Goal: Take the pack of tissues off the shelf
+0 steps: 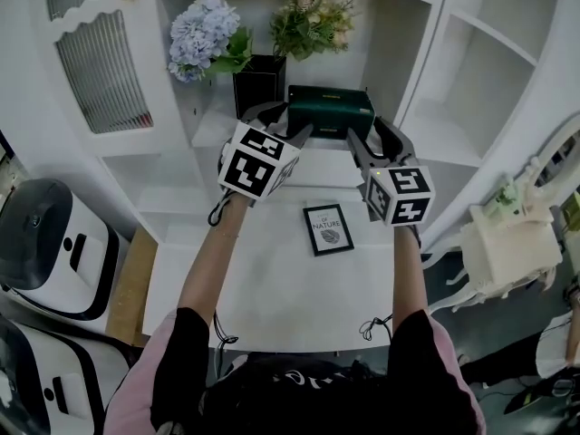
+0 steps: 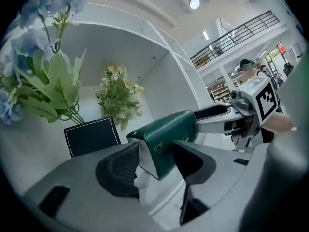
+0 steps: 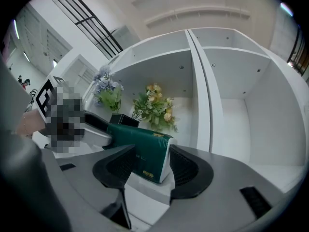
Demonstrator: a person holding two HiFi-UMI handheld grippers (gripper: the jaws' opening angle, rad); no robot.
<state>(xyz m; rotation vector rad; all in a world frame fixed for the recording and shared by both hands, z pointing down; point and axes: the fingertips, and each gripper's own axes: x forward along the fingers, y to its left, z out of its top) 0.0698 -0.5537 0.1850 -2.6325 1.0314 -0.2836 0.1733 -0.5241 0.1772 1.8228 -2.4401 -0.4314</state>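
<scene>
The dark green pack of tissues [image 1: 330,111] lies on the white shelf [image 1: 313,169] in front of the flowers. My left gripper [image 1: 284,121] is at its left end and my right gripper [image 1: 372,136] at its right end. In the left gripper view the pack's [image 2: 166,137] white end sits between the spread jaws of the left gripper [image 2: 157,153], with a gap on the right side. The right gripper view shows the other end of the pack [image 3: 140,149] between the right gripper's [image 3: 152,158] wide jaws. Both grippers are open and straddle the pack.
A black square vase [image 1: 258,82] with blue flowers [image 1: 204,34] and a second bouquet [image 1: 313,16] stand behind the pack. A small framed picture [image 1: 328,229] lies on the white counter below. A white chair [image 1: 507,243] stands at the right, and white machines [image 1: 45,243] at the left.
</scene>
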